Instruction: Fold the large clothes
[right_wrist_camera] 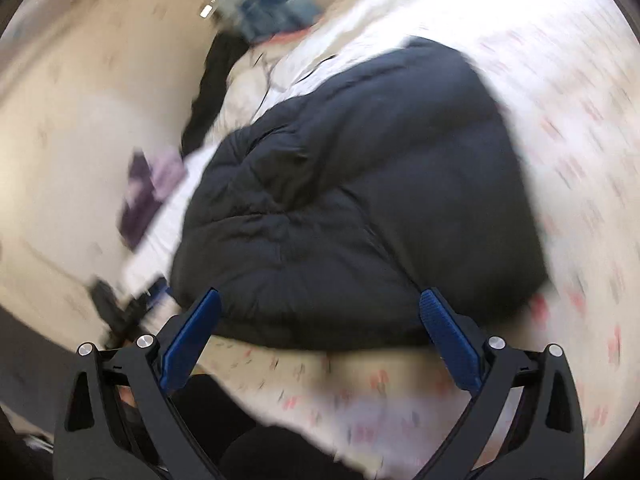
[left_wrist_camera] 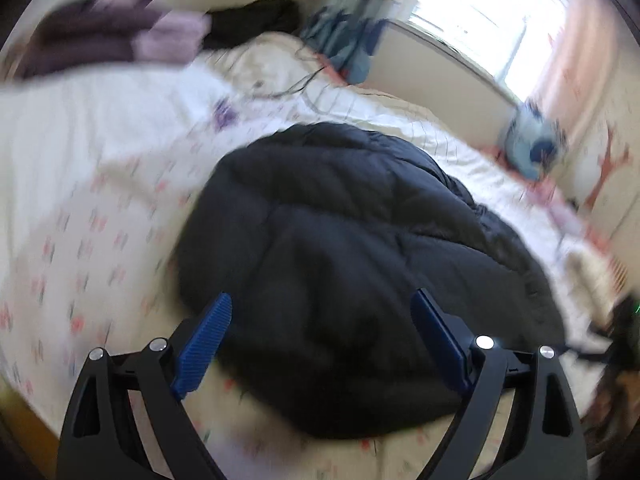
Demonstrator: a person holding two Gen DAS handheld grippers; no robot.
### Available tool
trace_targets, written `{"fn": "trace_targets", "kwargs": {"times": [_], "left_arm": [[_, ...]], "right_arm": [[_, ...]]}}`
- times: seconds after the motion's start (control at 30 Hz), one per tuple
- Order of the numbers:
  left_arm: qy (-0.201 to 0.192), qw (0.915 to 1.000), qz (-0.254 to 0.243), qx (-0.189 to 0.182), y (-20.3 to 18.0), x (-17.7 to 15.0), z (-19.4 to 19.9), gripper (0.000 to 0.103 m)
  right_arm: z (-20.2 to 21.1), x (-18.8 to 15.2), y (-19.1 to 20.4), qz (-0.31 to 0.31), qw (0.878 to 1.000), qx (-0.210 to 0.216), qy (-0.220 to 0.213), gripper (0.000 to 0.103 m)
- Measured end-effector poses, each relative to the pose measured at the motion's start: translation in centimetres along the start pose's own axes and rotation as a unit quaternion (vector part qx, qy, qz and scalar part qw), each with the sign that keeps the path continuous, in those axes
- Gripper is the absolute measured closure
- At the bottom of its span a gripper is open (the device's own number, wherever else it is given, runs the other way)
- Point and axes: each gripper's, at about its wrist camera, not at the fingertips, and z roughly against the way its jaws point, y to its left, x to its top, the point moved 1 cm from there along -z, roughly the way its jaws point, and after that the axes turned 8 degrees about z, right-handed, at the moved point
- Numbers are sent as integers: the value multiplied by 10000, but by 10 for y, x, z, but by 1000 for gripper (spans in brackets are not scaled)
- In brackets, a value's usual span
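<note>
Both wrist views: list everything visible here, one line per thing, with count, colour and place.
Puffy jacket: one, black, bunched in the middle of the bed, in front of both grippers.
Bed cover: one, white with small pink marks, under the jacket.
Folded clothes: one pile, purple and lilac, far end of the bed; blurred.
Dark garment: one, black, at the far edge of the bed.
Blue heap: one, blue-grey, near the window; too blurred to identify.
Window: one, bright, far right.
Left gripper: one, black with blue fingers, open, empty.
Right gripper: one, black with blue fingers, open, empty.
</note>
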Motion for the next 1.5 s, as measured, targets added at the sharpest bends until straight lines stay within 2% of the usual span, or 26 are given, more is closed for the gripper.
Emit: {"fn": "trace_targets", "kwargs": {"times": [0.1, 0.17, 0.23, 0.33, 0.47, 0.6, 0.67, 0.73, 0.8, 0.9, 1.0, 1.07, 1.1, 1.13, 1.17, 1.2, 1.27, 1.3, 1.4, 1.43, 1.5], "left_arm": [[221, 9973, 657, -238, 30, -8, 15, 15], [423, 9915, 1170, -382, 49, -15, 22, 15], [584, 9851, 1487, -632, 59, -20, 24, 15], [777, 9731, 1930, -993, 63, -29, 19, 15], [917, 9634, 2146, -1318, 50, -36, 8, 15], [1187, 9511, 2349, -1615, 33, -42, -16, 13], [1449, 9431, 2536, -1591, 30, -45, -31, 14], [1432, 9352, 2688, -1804, 26, -46, -34, 13], [1450, 9333, 2700, -1872, 22, -46, -37, 11], [1517, 9290, 2789, -1901, 17, -51, -46, 10], [1453, 9273, 2825, -1979, 14, -50, -47, 9], [1138, 9303, 2959, -1844, 20, -34, -47, 9], [872, 9250, 3112, -2000, 23, -23, -44, 9], [766, 9171, 3246, -2183, 22, -13, -41, 9], [705, 9150, 3258, -2272, 19, -9, -38, 9], [650, 9182, 3144, -2321, 13, -5, -33, 9], [741, 9317, 2797, -2197, 3, -12, -27, 9], [836, 9325, 2768, -2165, 4, -19, -26, 9], [1322, 9287, 2907, -1885, 19, -56, -29, 9], [1435, 9270, 2954, -1811, 22, -64, -32, 9], [1426, 9251, 2998, -1843, 25, -70, -37, 9]], "right_arm": [[20, -19, -24, -532, 9984, 136, -131, 7], [24, -26, -39, -881, 9960, 44, -111, 7], [22, -31, -50, -1197, 9921, 316, -189, 7], [13, -20, -57, -1282, 9901, 472, -314, 7], [3, -5, -54, -1185, 9911, 445, -412, 7], [-26, 9, -43, -1019, 9945, 202, -163, 6], [-23, 16, -32, -1059, 9911, 668, -456, 6], [-2, 26, -13, -871, 9818, 1324, -1051, 6], [5, 30, -5, -686, 9825, 1310, -1129, 6], [-15, 24, -20, -801, 9924, 775, -527, 6], [-34, 7, -47, -1277, 9899, 583, -199, 7], [-38, 6, -54, -1323, 9888, 587, -372, 7], [-36, 9, -51, -1368, 9862, 747, -568, 7], [-30, 15, -46, -1368, 9816, 1039, -829, 6], [-26, 20, -39, -1277, 9810, 1117, -939, 6], [-23, 25, -32, -1125, 9822, 1127, -991, 6], [-27, 28, -26, -970, 9873, 962, -812, 6], [-32, 26, -29, -998, 9895, 822, -643, 6], [-48, 9, -46, -1211, 9908, 561, -235, 7], [-54, 5, -46, -1114, 9920, 547, -209, 7], [-56, 6, -45, -1071, 9929, 472, -226, 7]]}}
